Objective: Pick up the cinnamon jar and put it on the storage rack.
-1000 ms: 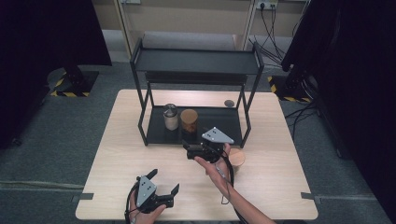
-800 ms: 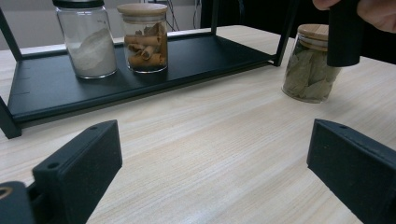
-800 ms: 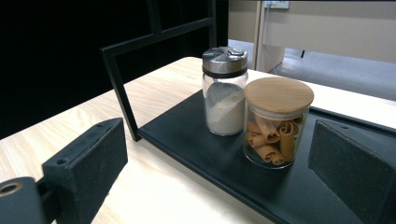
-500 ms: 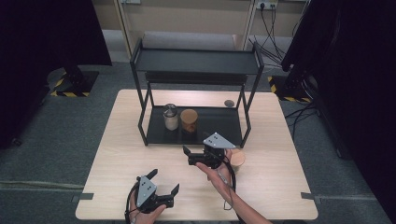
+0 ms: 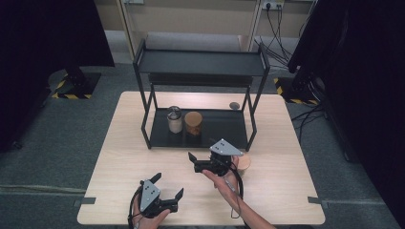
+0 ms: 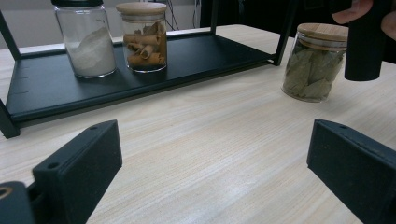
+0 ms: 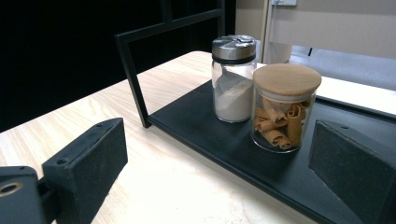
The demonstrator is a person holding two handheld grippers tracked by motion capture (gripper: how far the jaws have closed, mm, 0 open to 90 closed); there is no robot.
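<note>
Holding both grippers' jaws open and empty, we are leaving the bay-leaf jar on the worktop beside the right gripper; shelving it remains.

bay-leaf jar: mostly hidden behind right gripper in high view
powder jar: lid cropped by top edge (left gripper view)
small dark disc: too small to identify

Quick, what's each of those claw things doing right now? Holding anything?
Left gripper: open, holding nothing, low over the table.
Right gripper: open, holding nothing, facing the shelf's jars.
</note>
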